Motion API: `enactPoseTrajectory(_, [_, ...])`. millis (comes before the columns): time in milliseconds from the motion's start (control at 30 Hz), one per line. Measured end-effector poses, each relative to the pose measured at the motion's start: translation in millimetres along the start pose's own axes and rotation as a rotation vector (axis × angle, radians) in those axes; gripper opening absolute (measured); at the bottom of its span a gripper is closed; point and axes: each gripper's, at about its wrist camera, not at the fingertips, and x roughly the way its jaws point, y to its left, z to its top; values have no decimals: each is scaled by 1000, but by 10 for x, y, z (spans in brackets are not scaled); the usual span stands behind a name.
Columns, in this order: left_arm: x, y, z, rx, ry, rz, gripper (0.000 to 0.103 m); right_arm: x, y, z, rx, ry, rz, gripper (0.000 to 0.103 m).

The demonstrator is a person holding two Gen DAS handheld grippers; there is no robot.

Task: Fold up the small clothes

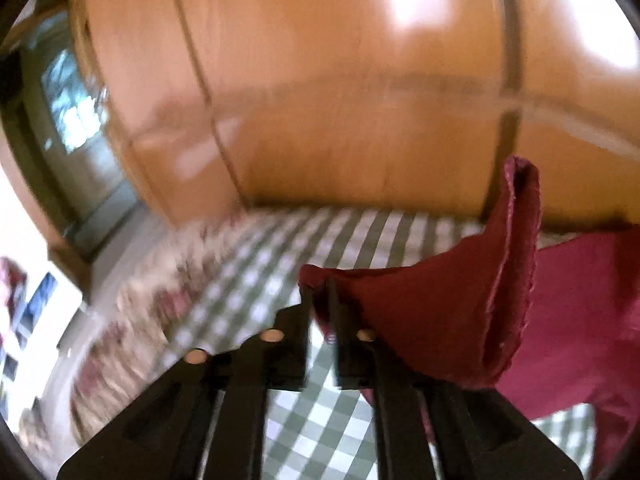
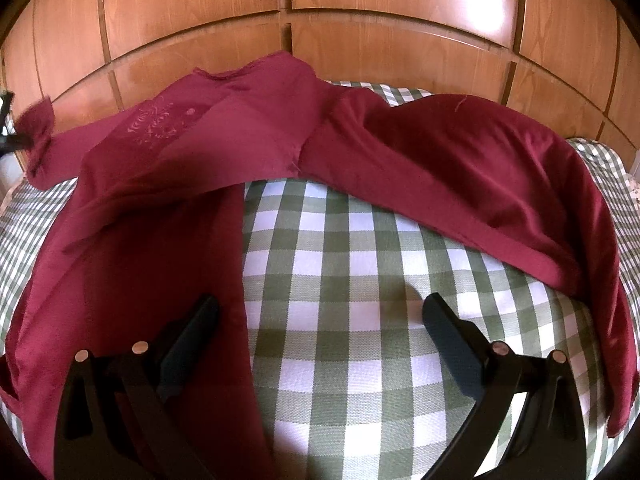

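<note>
A dark red garment point(image 2: 224, 152) with pale embroidery lies spread on the green-and-white checked cloth point(image 2: 340, 280), its two long parts running left and right. My right gripper point(image 2: 320, 312) is open and empty, low over the cloth, its left finger over the garment's left part. My left gripper point(image 1: 320, 292) is shut on an edge of the red garment point(image 1: 440, 312) and holds it lifted above the checked cloth point(image 1: 312, 412); the fabric hangs to the right of the fingers. The left gripper's tip also shows at the far left edge of the right wrist view point(image 2: 12, 140).
A wooden panelled wardrobe point(image 2: 280, 8) stands right behind the bed. In the blurred left wrist view, a glass door point(image 1: 76, 120) is at the left and a floral bedspread edge point(image 1: 132, 320) runs along the checked cloth.
</note>
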Motion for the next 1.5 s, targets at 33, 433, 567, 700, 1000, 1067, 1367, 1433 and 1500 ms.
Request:
enactPoseTrajectory(33, [92, -16, -70, -7, 40, 31, 45, 3, -4, -1, 2, 1, 2, 101])
enactPoseTrajectory(433, [-7, 869, -924, -485, 109, -239, 93, -3, -35, -11, 14, 0, 17, 101])
enactPoseTrajectory(567, [-484, 468, -1241, -404, 132, -514, 93, -57, -34, -23, 13, -24, 9, 101])
enactPoseTrajectory(700, [-1088, -158, -1638, -245, 164, -814, 93, -288, -53, -44, 21, -124, 3, 101])
enactPoseTrajectory(1000, [-1750, -923, -2329, -186, 311, -1173, 81, -925, 211, -315, -60, -192, 233, 88])
enactPoseTrajectory(1067, [-1764, -996, -2388, -193, 347, -1228, 79, -1059, 369, -434, -120, -180, 308, 86])
enactPoseTrajectory(1367, [-1731, -1351, -2474, -158, 449, -1246, 30, -1095, 972, -880, -261, -52, 414, 78])
enactPoseTrajectory(1433, [-1704, -1376, -2473, -166, 465, -1240, 21, -992, 1046, -932, -296, -37, 342, 45])
enactPoseTrajectory(1500, [-1713, -1326, -2429, -169, 469, -1237, 18, -954, 971, -884, -265, -26, 349, 21])
